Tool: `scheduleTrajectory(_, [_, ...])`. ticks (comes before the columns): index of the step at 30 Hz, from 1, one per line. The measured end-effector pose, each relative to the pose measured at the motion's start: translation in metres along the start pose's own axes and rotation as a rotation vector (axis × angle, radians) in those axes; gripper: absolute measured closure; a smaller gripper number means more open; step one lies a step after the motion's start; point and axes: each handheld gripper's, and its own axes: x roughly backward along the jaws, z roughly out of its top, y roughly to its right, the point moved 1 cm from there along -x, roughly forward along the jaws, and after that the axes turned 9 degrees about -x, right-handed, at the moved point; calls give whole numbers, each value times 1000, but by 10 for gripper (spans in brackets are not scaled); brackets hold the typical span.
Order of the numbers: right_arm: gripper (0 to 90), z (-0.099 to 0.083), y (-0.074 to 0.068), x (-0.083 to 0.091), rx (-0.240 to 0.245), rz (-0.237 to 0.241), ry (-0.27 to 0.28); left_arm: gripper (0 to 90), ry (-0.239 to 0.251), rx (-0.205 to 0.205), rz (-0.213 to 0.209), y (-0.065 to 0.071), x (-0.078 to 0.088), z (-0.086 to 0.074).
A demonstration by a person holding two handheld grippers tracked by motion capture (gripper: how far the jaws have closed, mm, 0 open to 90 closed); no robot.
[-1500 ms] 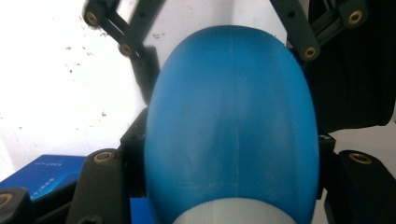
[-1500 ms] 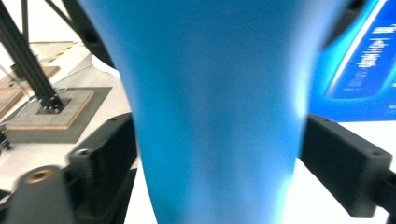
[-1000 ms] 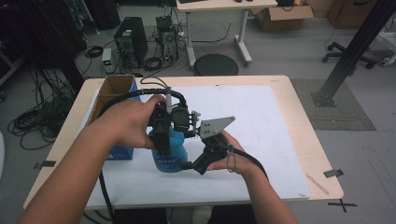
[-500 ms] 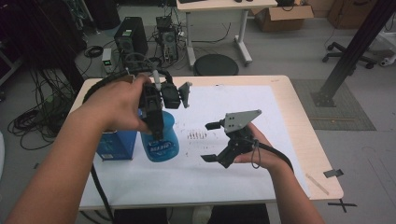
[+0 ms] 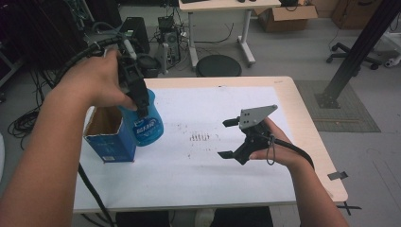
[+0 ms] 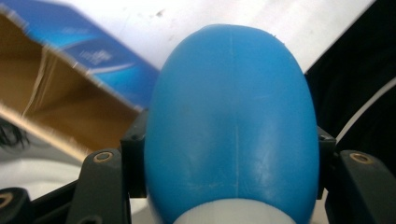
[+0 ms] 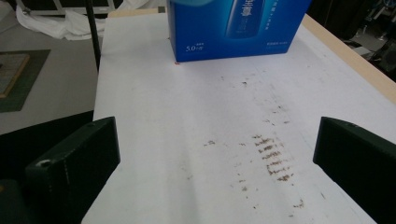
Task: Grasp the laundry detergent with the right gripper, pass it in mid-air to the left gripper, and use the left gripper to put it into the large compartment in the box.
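Up at the table's left, the left gripper point(image 5: 140, 97) clamps a blue bottle point(image 5: 144, 122) and holds it clear of the surface, just beside the open top of a blue box point(image 5: 109, 142). In the left gripper view the bottle's rounded blue body point(image 6: 232, 126) bulges between the two black jaws, which press against its sides; a pale band shows at the bottom edge of the bottle there. Behind it, the box's brown inner flap and blue outer wall point(image 6: 88, 51) sit at the upper left. From above, the bottle hangs roughly upright, its white-lettered label facing the camera, with the left hand point(image 5: 90, 80) wrapped over the gripper and a black cable looping back from it.

The box stands on white paper point(image 5: 198, 161) that covers most of the wooden table point(image 5: 312, 137). Dark smudges point(image 5: 201, 138) mark the paper near its middle.

To the right, the right gripper point(image 5: 230, 138) hovers above the paper, well apart from the bottle, with its jaws spread wide and nothing between them. A grey three-cornered plate point(image 5: 255, 116) sits on top, and the right hand point(image 5: 276, 146) grips it from behind. In the right gripper view the two jaws stand far apart at the lower corners, the smudges point(image 7: 273, 156) lie between them, and the box's printed face point(image 7: 233, 28) stands at the far end of the paper.
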Motion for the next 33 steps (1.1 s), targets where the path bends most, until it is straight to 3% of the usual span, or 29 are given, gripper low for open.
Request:
scheduleTrajectory(4, [6,0,3,4,-5,-9,-8,390,2,126,-4,-14,11,-7])
scheduleTrajectory(5, [7,0,4,4,-7,-9,-10,390,2,126,-4,-14,11,-7])
scheduleTrajectory(6, [7,0,5,4,-5,-10,-12,390,14,187,-3,-20,16,-11])
scheduleTrajectory(8, [7,0,6,5,-9,-12,-18,390,17,207,-2,-24,18,-14])
scheduleTrajectory(10, [7,0,7,5,-9,-12,-21,390,10,256,-3,-34,25,-21])
scheduleTrajectory(11, [7,0,7,5,-7,-12,-21,390,10,256,-3,-34,25,-21])
scheduleTrajectory(13, [8,0,9,6,-7,-14,-25,389,17,316,-14,-44,31,-31])
scheduleTrajectory(15, [8,-1,10,6,-10,-14,-29,389,19,331,-14,-46,34,-34])
scheduleTrajectory(18, [8,-1,12,7,-10,-18,-33,389,25,418,-28,-60,42,-48])
scheduleTrajectory(19, [8,-1,12,7,-10,-18,-33,389,25,418,-28,-60,42,-48])
scheduleTrajectory(20, [8,-2,14,7,-14,-19,-33,389,26,452,-33,-65,43,-53])
scheduleTrajectory(21, [8,-2,14,8,-13,-19,-36,389,26,452,-33,-65,43,-53])
scheduleTrajectory(26, [9,-1,18,8,-16,-28,-49,389,30,552,-43,-81,45,-64])
scheduleTrajectory(29, [9,1,19,9,-17,-31,-55,389,35,569,-44,-86,46,-68])
scheduleTrajectory(33, [9,2,21,10,-15,-35,-62,389,49,624,-37,-96,48,-74])
